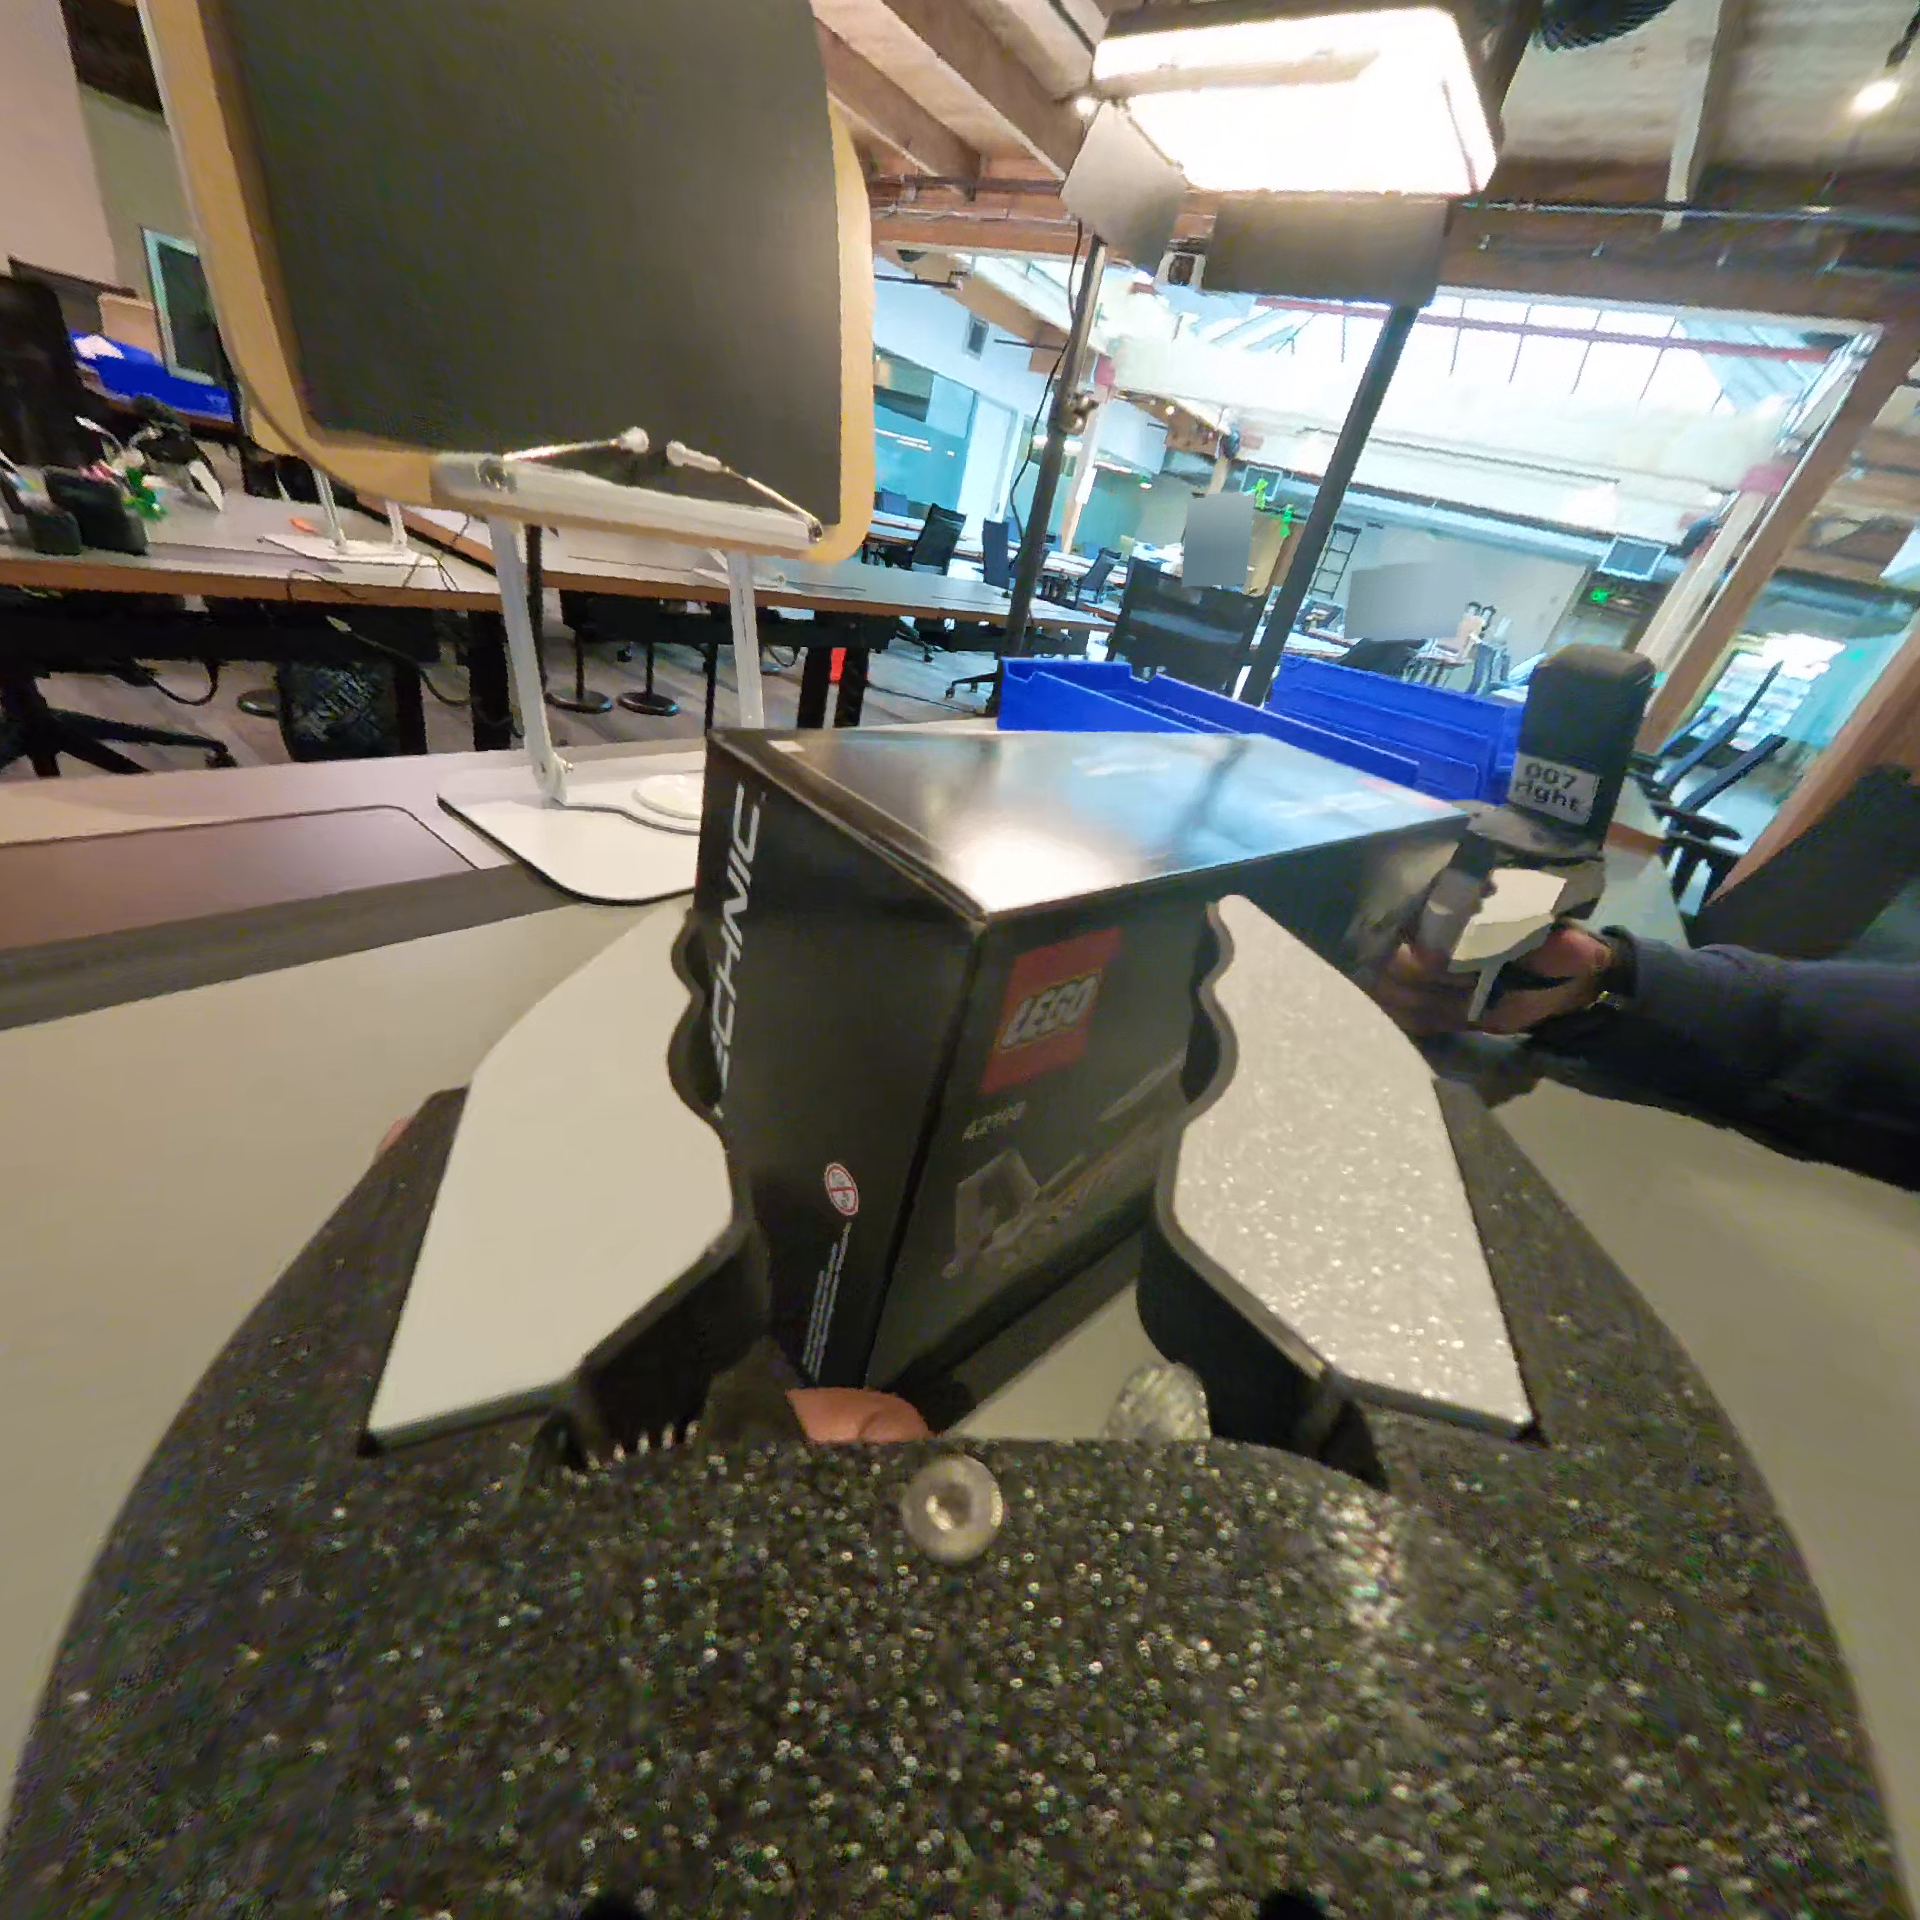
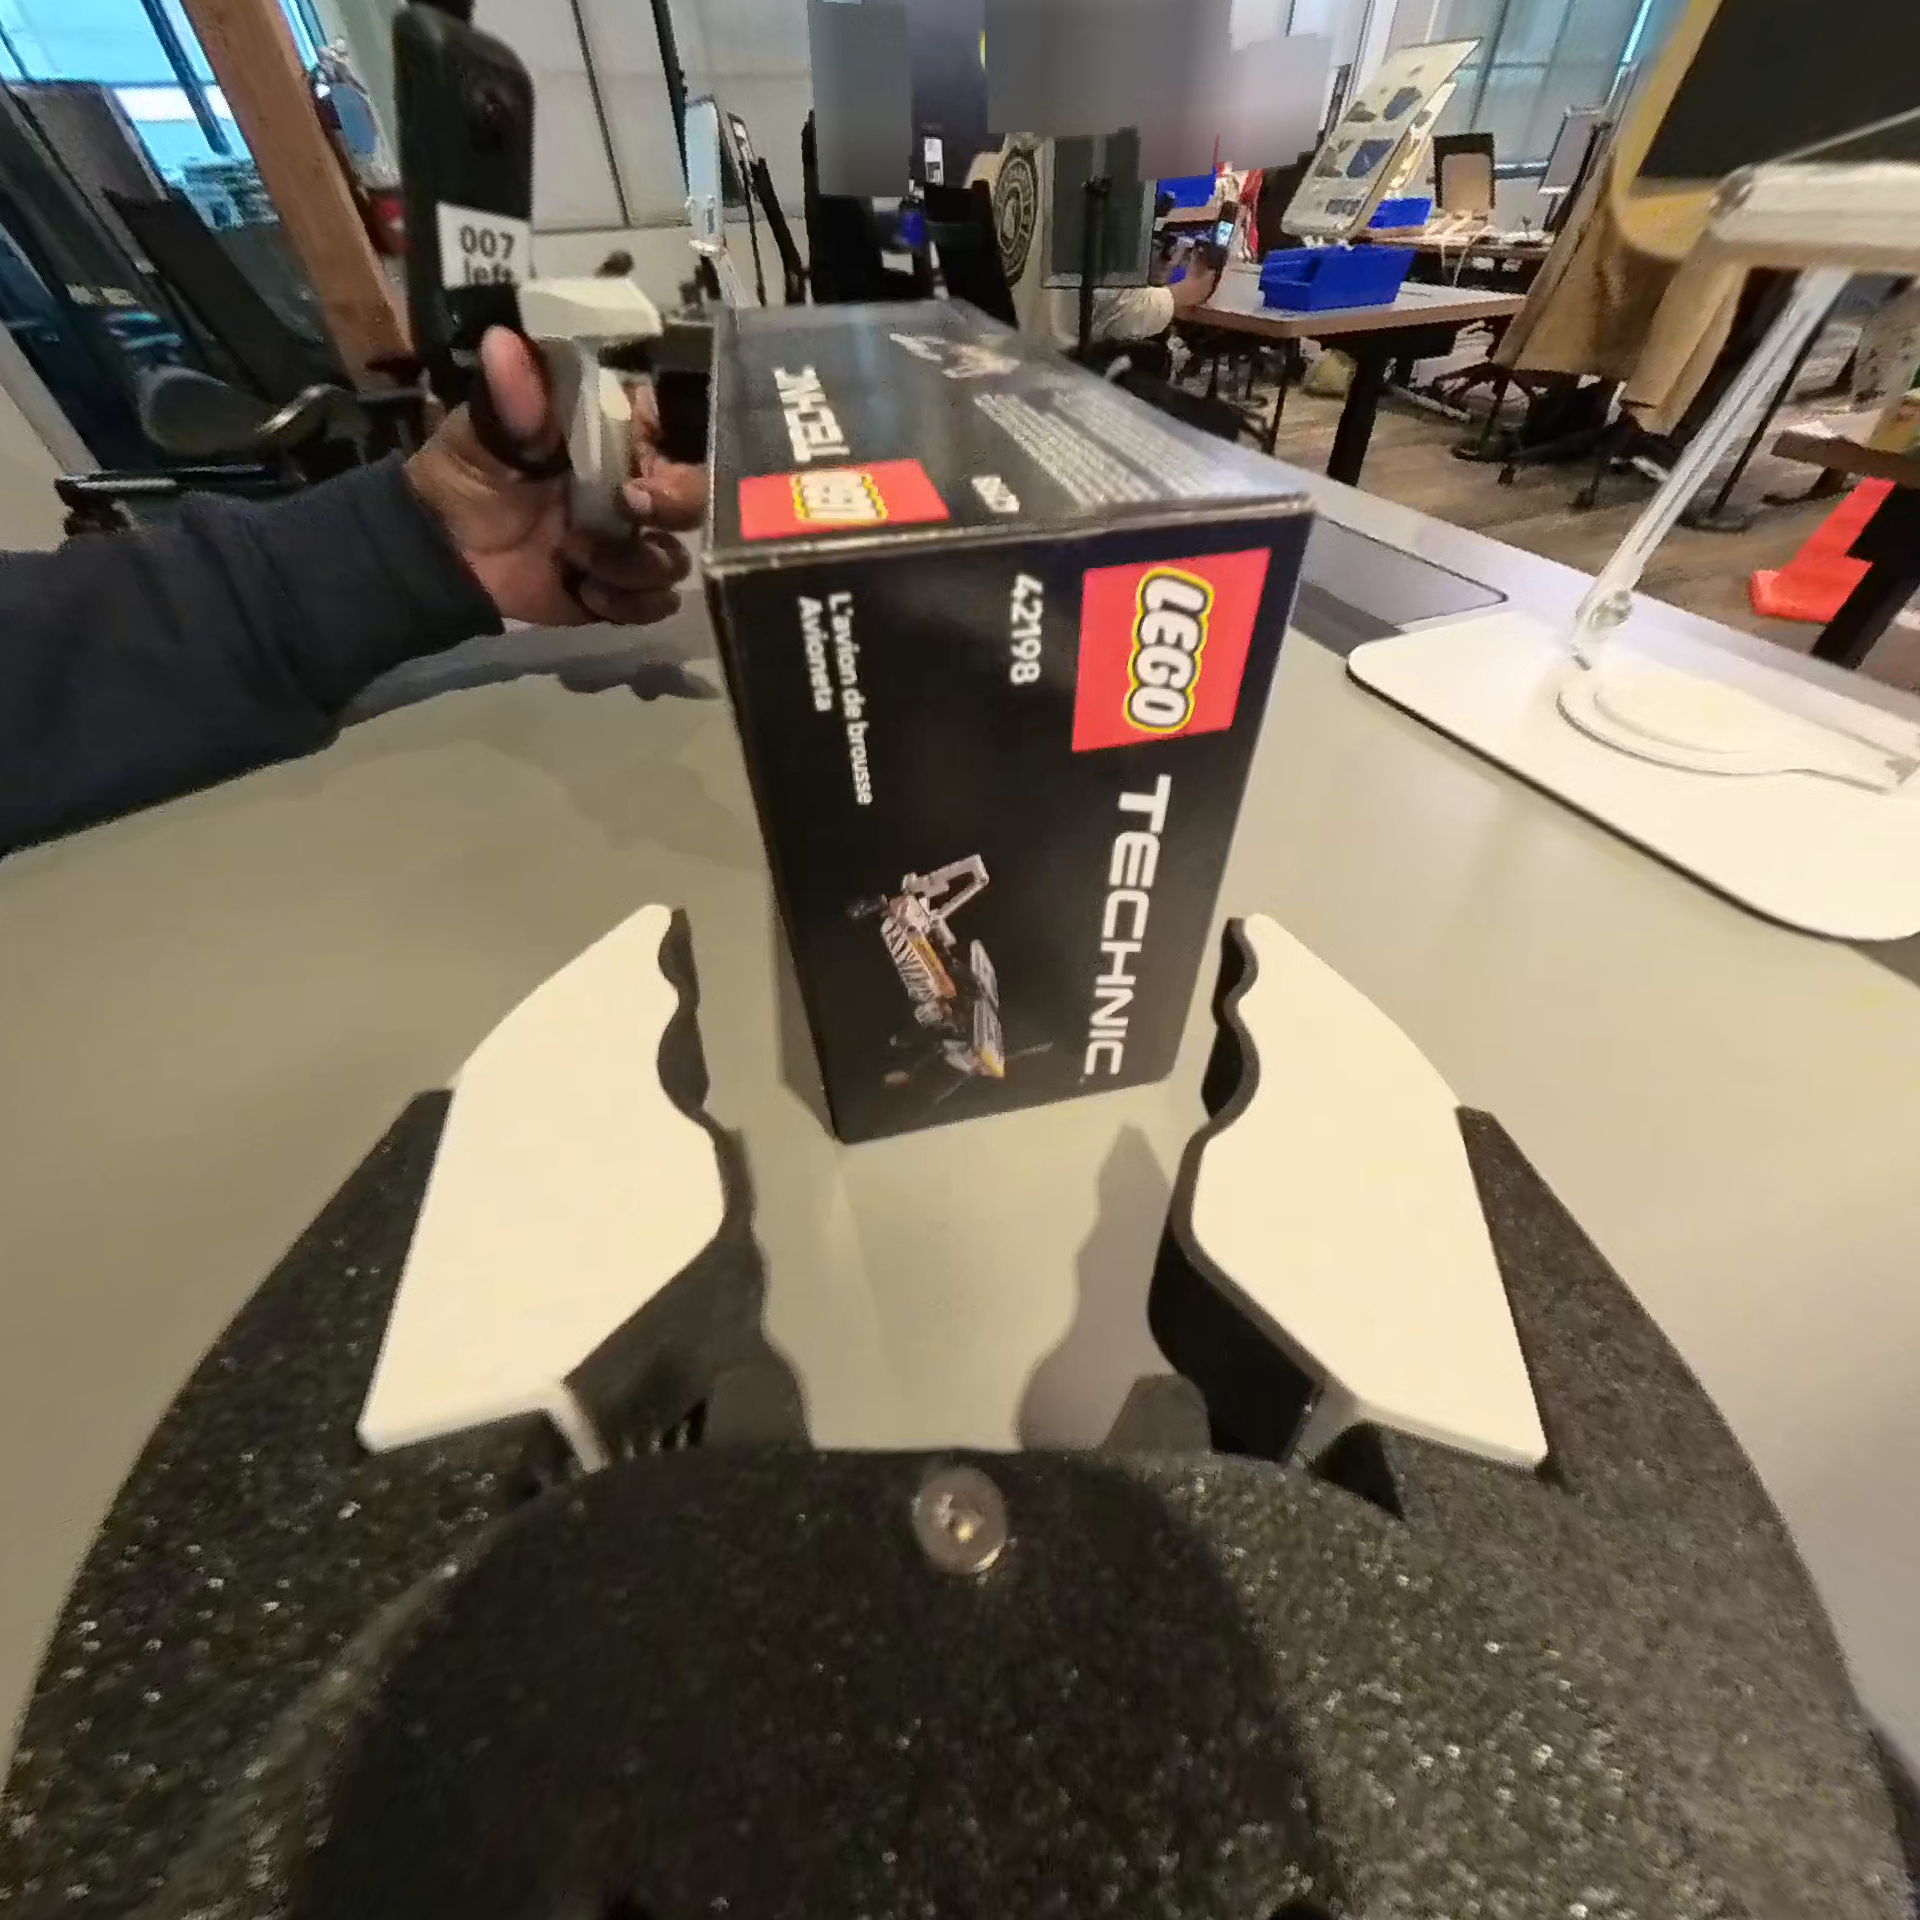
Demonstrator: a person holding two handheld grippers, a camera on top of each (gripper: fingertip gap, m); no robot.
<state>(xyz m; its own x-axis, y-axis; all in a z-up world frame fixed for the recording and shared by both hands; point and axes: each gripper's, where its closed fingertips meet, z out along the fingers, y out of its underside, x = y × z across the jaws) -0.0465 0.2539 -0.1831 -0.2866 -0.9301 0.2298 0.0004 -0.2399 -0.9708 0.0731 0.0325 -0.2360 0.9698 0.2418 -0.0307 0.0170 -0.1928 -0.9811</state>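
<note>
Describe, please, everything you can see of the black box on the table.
The black box is a long, glossy cardboard carton with red logo squares, white lettering and a small picture of a model on its end. It looks closed and lies lengthwise on the grey table. The left gripper clamps one end corner; the right gripper hangs open just short of the other end, apart from it.

Each handheld gripper has two white wedge-shaped fingers (image 2: 561, 1174) with wavy black inner pads, set above a speckled black foam-like body (image 2: 935, 1683) bearing one silver screw (image 2: 957, 1519). The person wears a dark navy sleeve (image 2: 208, 634).
</note>
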